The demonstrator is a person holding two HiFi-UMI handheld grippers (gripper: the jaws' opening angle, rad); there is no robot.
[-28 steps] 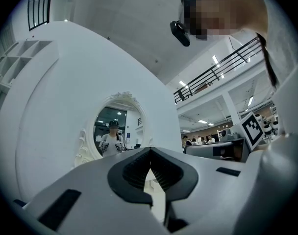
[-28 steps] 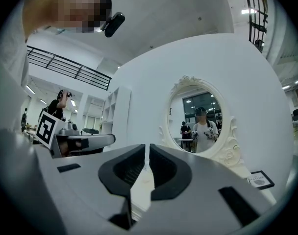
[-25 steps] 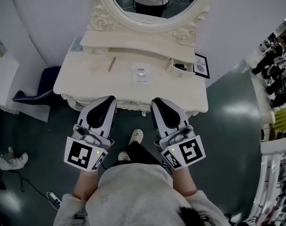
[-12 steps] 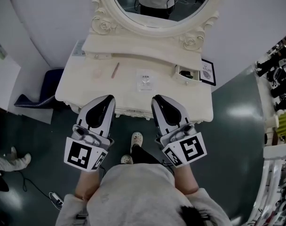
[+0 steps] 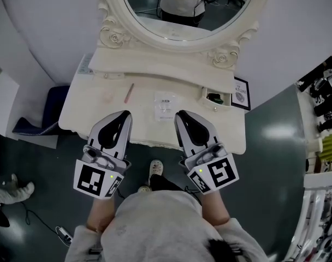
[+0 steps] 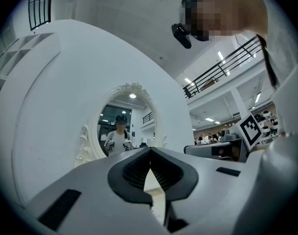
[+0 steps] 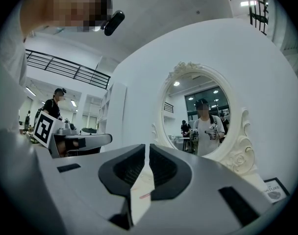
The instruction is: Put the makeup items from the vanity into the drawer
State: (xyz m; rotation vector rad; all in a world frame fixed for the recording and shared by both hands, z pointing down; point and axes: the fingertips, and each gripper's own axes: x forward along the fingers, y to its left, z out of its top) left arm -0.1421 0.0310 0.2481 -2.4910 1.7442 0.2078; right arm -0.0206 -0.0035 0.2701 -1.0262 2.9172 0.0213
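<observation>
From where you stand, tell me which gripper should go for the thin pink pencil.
Left, probably. The left gripper sits almost straight before the thin pink pencil on the cream vanity top; the right gripper sits further over, nearer the small open drawer.

Place: staged vanity corner in a big open hall | Evidence: vanity table [image 5: 87, 105], oval mirror [image 5: 182, 10], curved white partition [image 5: 40, 31], mezzanine railing [image 6: 226, 66], ceiling strip lights [image 6: 220, 56], glossy green floor [image 5: 275, 168]

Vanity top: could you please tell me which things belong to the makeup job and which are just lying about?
Job: pink pencil; clear packet; small open drawer.
Lying about: framed card; mirror.
</observation>
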